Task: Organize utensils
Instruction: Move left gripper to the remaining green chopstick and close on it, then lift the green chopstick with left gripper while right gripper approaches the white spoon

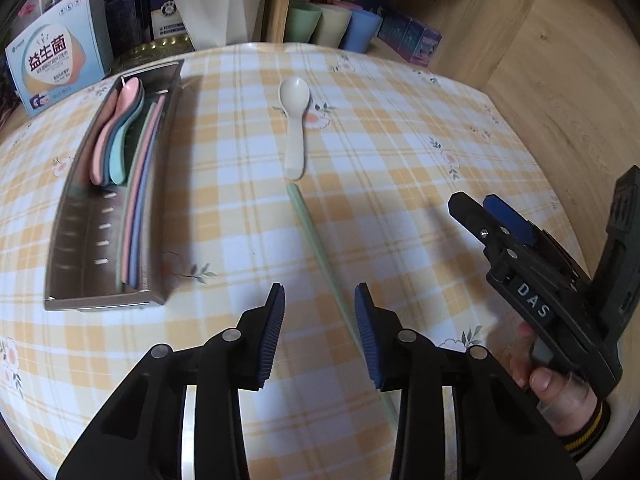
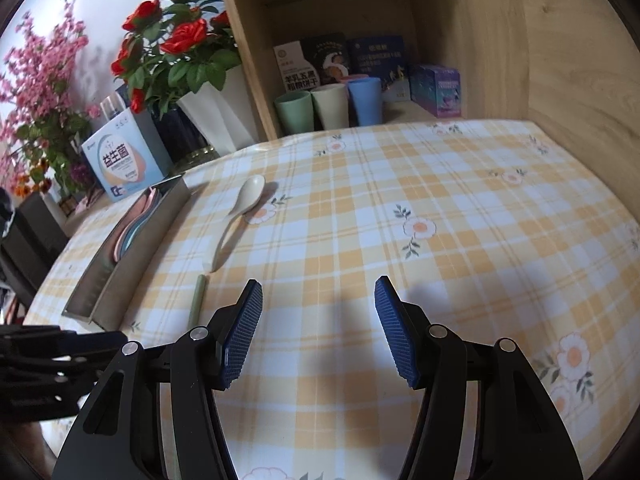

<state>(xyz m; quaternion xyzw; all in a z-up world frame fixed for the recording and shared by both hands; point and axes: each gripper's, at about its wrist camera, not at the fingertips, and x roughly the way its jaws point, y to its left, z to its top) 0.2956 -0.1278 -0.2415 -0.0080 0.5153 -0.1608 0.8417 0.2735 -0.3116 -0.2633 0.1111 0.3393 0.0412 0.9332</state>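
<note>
**Left gripper lines up on the green chopstick; tray already half filled**

The left gripper (image 1: 320, 332) hangs low over the checked tablecloth (image 1: 400, 120), jaws apart with nothing pinched. The pale green chopstick (image 1: 320, 248) runs up from the bottom centre of the left wrist view and passes right beside the right-hand pad (image 1: 366, 340); I cannot tell whether it touches. My guess is that the gripper is set astride the stick so as to close across its thin width.

The right gripper (image 2: 318, 328) stands open and empty over bare cloth in the lower middle of its own view, well to the right of the chopstick (image 2: 198, 300). It looks like it is waiting its turn, with a hand (image 1: 556, 384) wrapped round its handle at the lower right of the left wrist view.

The metal tray (image 1: 60, 272) lies at the left of the left wrist view, long side roughly parallel to the loose utensils, which should make sliding them in lengthwise easy.

Counts:
- Loose on the cloth: one cream spoon (image 1: 294, 120) at upper centre, and one green chopstick just below its handle end.
- In the tray: a pink and a teal spoon are clear, nested bowl-to-bowl, with a further edge or two I cannot separate, plus several coloured sticks along the right wall, too stacked to count.
- On the shelf at the top: three cups (image 1: 332, 24) clearly, with a hint of pink behind.
</note>
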